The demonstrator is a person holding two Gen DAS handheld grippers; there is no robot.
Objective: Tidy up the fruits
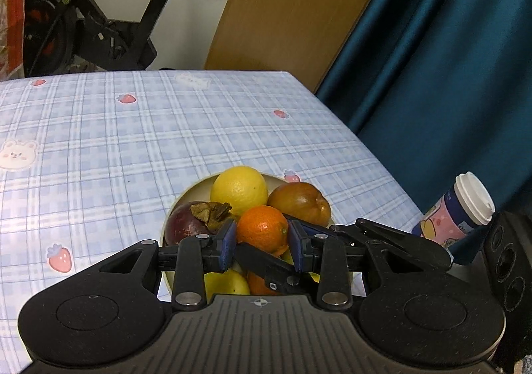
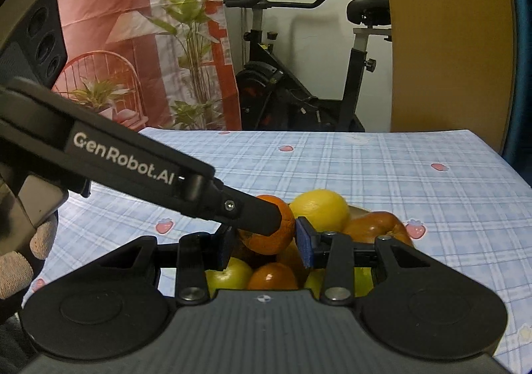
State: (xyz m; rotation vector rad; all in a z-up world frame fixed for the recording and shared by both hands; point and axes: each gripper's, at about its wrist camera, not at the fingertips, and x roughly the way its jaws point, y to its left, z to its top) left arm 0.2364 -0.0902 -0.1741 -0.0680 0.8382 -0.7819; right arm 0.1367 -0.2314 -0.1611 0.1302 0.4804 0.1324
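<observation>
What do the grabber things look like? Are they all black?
Mostly black. Each gripper, the left gripper and the right gripper, has a ribbed grey body with two round black discs, silver rivets and blue finger pads. One arm of the left one reads "GenRobot.AI" in white. The person's hand wears a light knitted glove.

bowl [image 1: 199,187]: near rim hidden behind left tongs | lower fruits: mostly covered | orange [image 2: 266,237]: left side hidden, so either tongs' grip unclear | cup [image 1: 465,207]: base hidden
</observation>
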